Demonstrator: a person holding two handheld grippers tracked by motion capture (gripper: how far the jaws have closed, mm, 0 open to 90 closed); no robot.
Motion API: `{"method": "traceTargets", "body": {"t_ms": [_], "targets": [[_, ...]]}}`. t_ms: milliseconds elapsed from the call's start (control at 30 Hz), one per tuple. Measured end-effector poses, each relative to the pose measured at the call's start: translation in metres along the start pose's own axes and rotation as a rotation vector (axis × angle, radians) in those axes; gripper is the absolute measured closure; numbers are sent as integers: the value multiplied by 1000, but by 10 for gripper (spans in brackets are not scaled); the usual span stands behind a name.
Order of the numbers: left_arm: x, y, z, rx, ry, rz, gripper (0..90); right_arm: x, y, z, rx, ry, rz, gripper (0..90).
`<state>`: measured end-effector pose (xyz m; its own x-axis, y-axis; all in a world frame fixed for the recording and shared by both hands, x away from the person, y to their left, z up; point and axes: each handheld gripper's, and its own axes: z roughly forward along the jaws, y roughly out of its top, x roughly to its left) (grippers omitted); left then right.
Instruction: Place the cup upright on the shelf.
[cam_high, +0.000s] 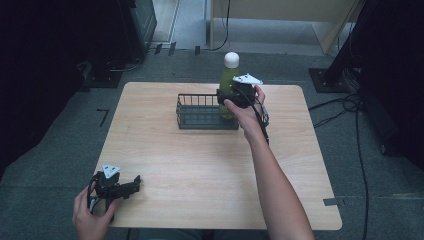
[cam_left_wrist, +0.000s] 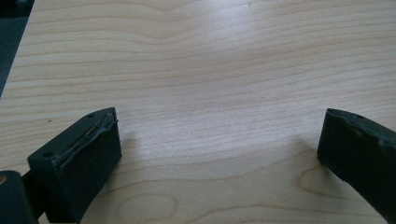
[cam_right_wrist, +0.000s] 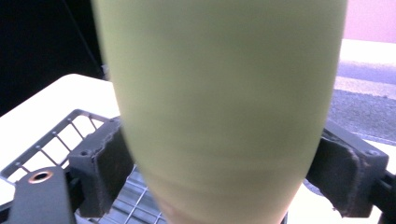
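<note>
Table (cam_high: 200, 165): a light wood-grain top with rounded corners stood on grey floor; most of its surface was bare, and the left gripper view looked straight onto its grain.

Right forearm: it reached in from the bottom edge of the high view and ran diagonally up toward the far middle of the table.

Wire basket (cam_high: 197, 112): a dark, rectangular mesh basket sat at the far middle of the table, its long side running left to right; in the right gripper view its rim and grid floor (cam_right_wrist: 60, 135) appeared below and left of the bottle.

Bottle (cam_high: 229, 82): a pale green bottle with a white cap was held upright at the right end of the basket, its lower part inside the basket's rim; whether its base touched the basket floor could not be told. In the right gripper view its body (cam_right_wrist: 219, 102) was close and blurred.

Right gripper (cam_high: 235, 97): it was clamped on the bottle, one black jaw pressed against each side of the body, with the grey three-cornered plate on top and the hand (cam_high: 247, 112) wrapped behind it.

Left gripper (cam_high: 131, 186): it rested at the near left corner of the table, well apart from the basket, held by the left hand (cam_high: 90, 215). Its jaws stood wide apart with nothing between them.
</note>
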<state>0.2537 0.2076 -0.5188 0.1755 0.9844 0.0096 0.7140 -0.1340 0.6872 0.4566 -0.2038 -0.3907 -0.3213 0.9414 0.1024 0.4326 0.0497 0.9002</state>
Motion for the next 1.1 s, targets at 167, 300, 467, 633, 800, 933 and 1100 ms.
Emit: {"method": "traceTargets", "body": {"t_ms": [167,300,467,633,800,933,1100], "targets": [[0,0,0,0,0,0,0,1,0,-3,-4,-7,-10,169],[0,0,0,0,0,0,0,-2,-1,-5,-8,-7,-2,185],[0,0,0,0,0,-1,0,-1,-2,-8,-14,1,1,155],[0,0,0,0,0,0,0,-1,-2,-13,-15,5,-5,119],[0,0,0,0,0,0,0,-4,-3,-22,8,12,3,36],[0,0,0,0,0,0,0,-8,-7,-30,14,14,8,11],[0,0,0,0,0,0,0,-14,-15,-39,19,17,13,4]]}}
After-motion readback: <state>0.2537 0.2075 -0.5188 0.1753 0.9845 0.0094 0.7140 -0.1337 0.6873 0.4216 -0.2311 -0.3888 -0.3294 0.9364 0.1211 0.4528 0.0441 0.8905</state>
